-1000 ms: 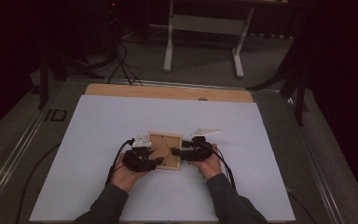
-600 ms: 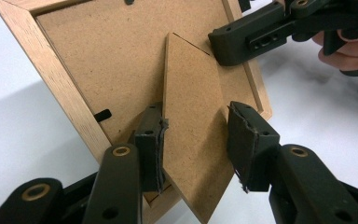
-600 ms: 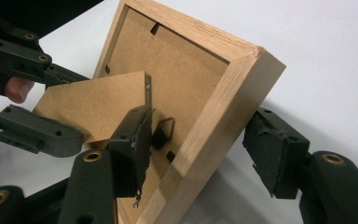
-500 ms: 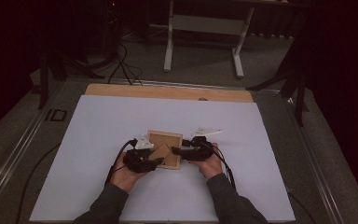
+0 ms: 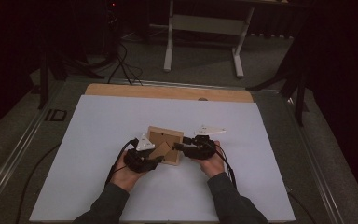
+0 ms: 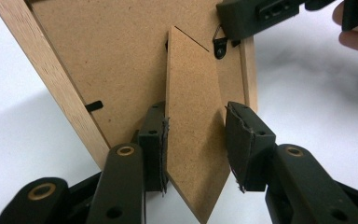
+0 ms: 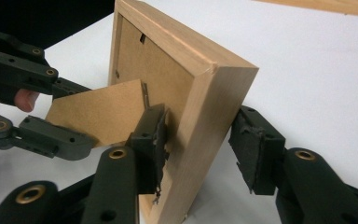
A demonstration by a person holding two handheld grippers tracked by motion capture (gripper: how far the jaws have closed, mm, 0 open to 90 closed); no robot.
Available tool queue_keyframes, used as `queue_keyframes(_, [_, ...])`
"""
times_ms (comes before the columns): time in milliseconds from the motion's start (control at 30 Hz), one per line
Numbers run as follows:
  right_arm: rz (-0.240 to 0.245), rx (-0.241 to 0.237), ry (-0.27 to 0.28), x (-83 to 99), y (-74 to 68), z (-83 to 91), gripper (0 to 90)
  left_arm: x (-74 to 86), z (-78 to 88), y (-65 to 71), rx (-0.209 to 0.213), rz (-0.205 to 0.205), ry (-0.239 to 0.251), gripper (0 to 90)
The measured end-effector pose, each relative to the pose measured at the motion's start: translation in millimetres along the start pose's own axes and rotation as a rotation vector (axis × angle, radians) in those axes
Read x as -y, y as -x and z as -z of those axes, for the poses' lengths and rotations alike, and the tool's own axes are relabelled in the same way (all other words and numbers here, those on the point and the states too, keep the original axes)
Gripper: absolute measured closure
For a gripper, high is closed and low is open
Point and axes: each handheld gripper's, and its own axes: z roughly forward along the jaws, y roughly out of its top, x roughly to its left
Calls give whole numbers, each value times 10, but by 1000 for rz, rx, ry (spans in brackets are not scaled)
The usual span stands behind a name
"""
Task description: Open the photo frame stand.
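My left gripper [image 6: 196, 140] straddles the frame's fold-out stand [image 6: 193, 121], one pad touching. My right gripper [image 7: 200, 149] has just been closing around the picture frame [image 5: 164, 144] mid-worktop [image 5: 98, 186], far pad clear. Pulling now could tip it or snap the hinge.

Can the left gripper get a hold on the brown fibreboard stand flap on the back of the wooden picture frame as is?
Probably yes. The left gripper already straddles the brown fibreboard stand flap, one pad touching, the other just clear; nothing lies between.
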Motion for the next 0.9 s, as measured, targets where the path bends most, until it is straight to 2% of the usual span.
queue_keyframes(167, [15, 16, 10, -14, -17, 22, 586, 2, -13, -4, -2, 0, -2, 624])
queue_keyframes(500, [74, 40, 35, -53, -95, 57, 598, 17, -55, -11, -10, 2, -11, 645])
queue_keyframes(733, [86, 40, 44, -59, -109, 72, 596, 27, -83, 4, -21, -17, -9, 650])
queue_keyframes(900, [111, 48, 51, -65, -138, 78, 593, 36, -102, 34, -56, -46, -3, 654])
